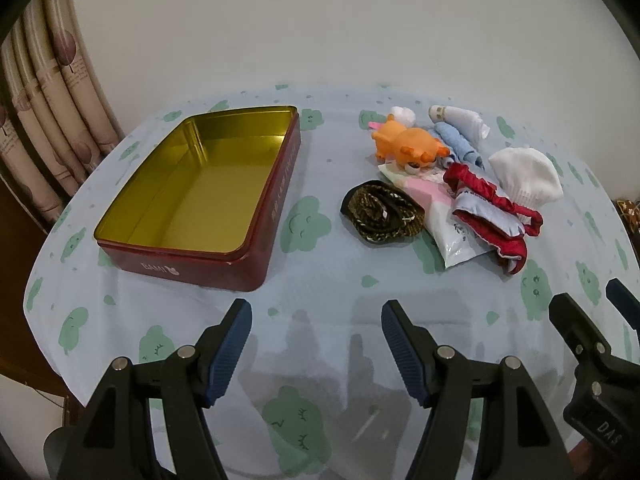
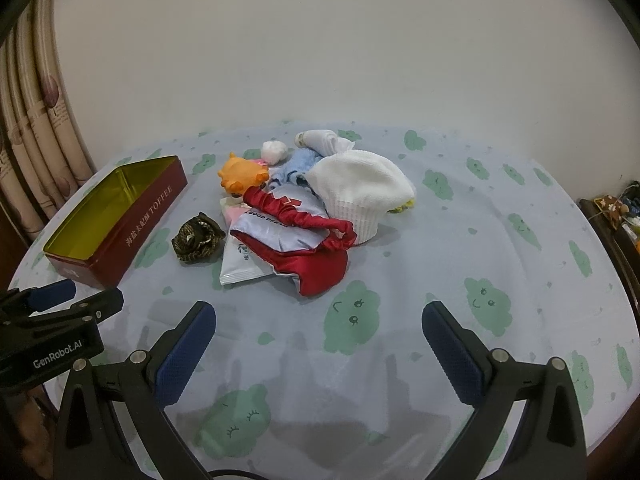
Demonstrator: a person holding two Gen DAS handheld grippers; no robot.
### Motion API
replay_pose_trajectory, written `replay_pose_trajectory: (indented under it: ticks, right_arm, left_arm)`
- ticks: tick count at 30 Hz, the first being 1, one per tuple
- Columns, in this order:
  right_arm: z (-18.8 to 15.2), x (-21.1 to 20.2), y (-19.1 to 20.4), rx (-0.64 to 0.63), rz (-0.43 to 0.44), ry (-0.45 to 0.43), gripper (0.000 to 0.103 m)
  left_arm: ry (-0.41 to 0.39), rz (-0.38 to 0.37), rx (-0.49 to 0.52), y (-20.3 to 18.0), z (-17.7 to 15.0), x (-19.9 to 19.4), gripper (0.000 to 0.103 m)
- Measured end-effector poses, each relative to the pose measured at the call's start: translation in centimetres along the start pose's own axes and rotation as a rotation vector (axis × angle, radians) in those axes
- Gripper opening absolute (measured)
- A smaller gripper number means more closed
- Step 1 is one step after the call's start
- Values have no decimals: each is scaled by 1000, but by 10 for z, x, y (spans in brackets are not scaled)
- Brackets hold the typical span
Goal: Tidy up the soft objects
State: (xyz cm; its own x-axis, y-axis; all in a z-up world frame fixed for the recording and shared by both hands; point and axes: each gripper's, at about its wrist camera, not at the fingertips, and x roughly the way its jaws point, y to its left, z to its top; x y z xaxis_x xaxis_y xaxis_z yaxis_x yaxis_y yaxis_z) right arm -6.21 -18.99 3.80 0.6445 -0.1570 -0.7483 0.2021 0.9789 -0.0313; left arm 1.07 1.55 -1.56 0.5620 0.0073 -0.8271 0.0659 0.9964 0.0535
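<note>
Soft objects lie heaped on the right half of the table: red satin eye mask (image 2: 296, 240) with ruched strap on top at the front, white knit sock (image 2: 360, 192) touching it on the right, pale blue cloth (image 2: 290, 172) behind, orange plush toy (image 2: 240, 176) at the back left, white pompom (image 2: 274, 151) and a rolled white sock (image 2: 324, 139) at the rear. White sachet (image 2: 242, 264) sticks out from under the mask. Dark patterned scrunchie (image 2: 198, 240) sits apart, between pile and tin. Red toffee tin (image 1: 196, 196), lid off, gold interior bare, stands left of the pile, not touching it. Cloud-print tablecloth (image 2: 440, 280) covers the table. Left gripper (image 1: 316, 348) hovers over the near cloth, fingers spread wide, nothing between them. Right gripper (image 2: 320, 352) likewise, fingers wide apart. Curtain (image 1: 52, 120) hangs at left, against the plain wall.
</note>
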Motion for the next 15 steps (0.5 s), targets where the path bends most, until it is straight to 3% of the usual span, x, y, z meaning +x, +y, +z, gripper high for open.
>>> replay_pose_trajectory:
  ticks: [15]
  right_arm:
    - [-2,0,1,-1,3,-3,103]
  left_arm:
    - [-10,-3,0,-2,-2,-3,69]
